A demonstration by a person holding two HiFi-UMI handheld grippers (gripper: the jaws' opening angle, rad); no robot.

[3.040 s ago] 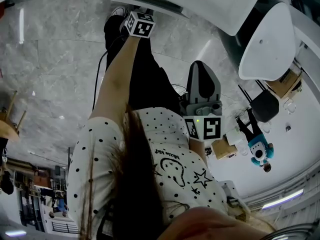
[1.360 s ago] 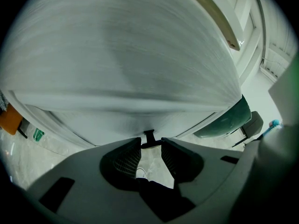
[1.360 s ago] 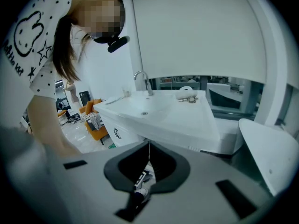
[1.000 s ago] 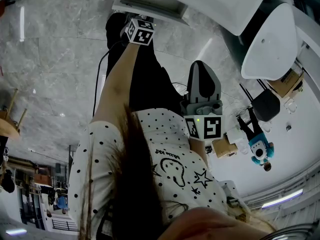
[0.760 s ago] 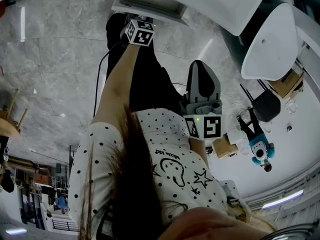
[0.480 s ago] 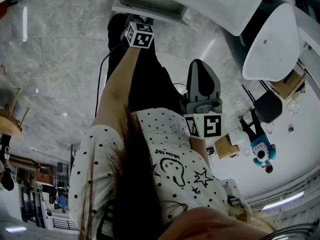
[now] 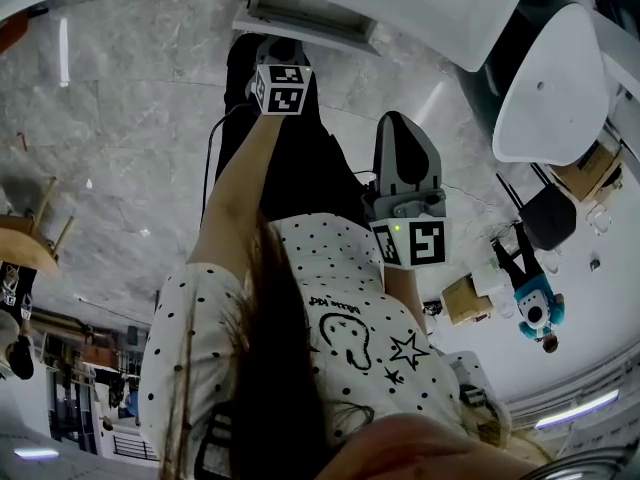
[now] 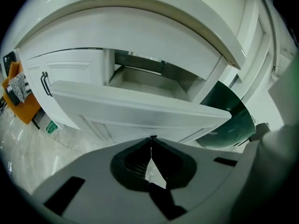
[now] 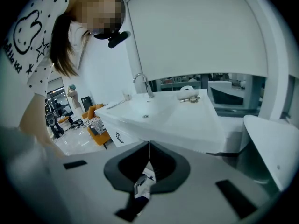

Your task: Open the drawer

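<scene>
2 claws are in use, and both are pressed together. The left claw (image 8: 151, 139) has just been closing; its jaws now meet at the tips with nothing between them. Just beyond those tips is the drawer (image 8: 140, 113). It stands pulled out of the white cabinet (image 8: 70, 73), and its flat front panel runs across the left gripper view. Whether the tips touch the panel cannot be told. Behind the panel the drawer's pale inside (image 8: 140, 83) shows, under the cabinet's curved white top. To the left, 1 cabinet door carries a dark handle (image 8: 45, 84), and an orange seat (image 8: 18, 101) stands on the floor beside the cabinet.

The right claw (image 9: 149, 144) is also closed, its jaws tip to tip and pinching nothing. It faces a white washbasin (image 9: 159, 113) with a chrome tap (image 9: 141, 83) at the back edge.

From the head view, the person's left forearm (image 7: 235, 183) stretches out toward the open drawer. The marker cube (image 7: 281, 87) rides on the left claw just short of it. The right claw is held near the person's body, well apart from the drawer and above a white shirt (image 7: 350, 318) with black dots. Grey marble floor (image 7: 120, 118) spreads to the left, and 1 white chair (image 7: 555, 88) stands at the upper right.
</scene>
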